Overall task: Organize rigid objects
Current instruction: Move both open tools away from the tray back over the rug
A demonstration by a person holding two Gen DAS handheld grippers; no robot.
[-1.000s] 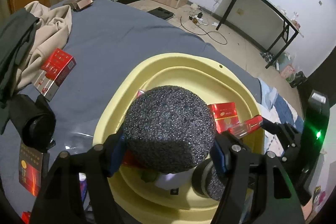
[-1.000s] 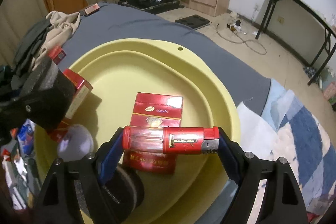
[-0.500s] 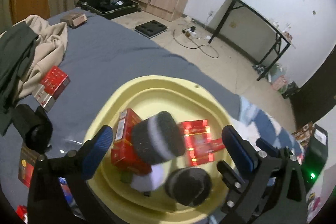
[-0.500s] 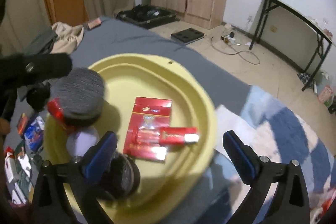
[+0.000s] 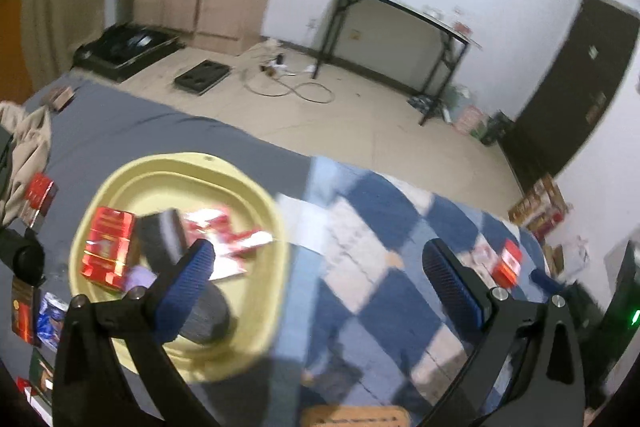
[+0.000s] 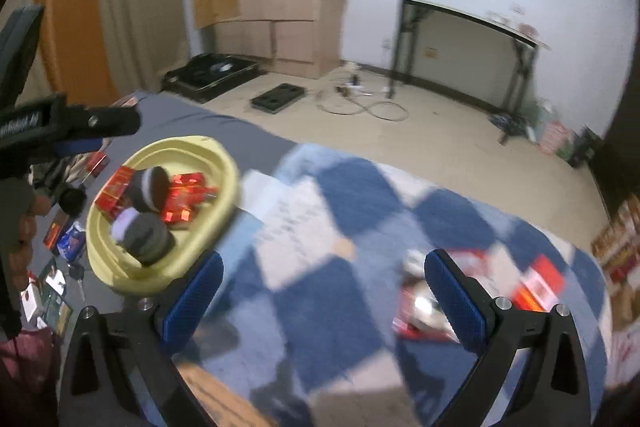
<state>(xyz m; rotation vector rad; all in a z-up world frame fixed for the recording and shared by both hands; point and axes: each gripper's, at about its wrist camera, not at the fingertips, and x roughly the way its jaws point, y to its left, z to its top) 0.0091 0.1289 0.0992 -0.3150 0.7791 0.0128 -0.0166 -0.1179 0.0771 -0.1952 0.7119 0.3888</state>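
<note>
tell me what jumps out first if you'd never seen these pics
The yellow basin on the grey bedsheet, at the left in both views, piled with red boxes and dark foam cylinders. Then the blue-and-white checked blanket to its right, with more red packets at its far end. Both pairs of blue-padded tongs gape wide, empty.

Both wrist cams look obliquely down – share yellow tray (image 5: 280,227), checked blanket (image 6: 360,195).

Right claw (image 6: 320,297) gapes empty over the blue checked blanket (image 6: 360,211) — yellow basin (image 6: 224,163) far left, holding red boxes (image 6: 188,195).
</note>
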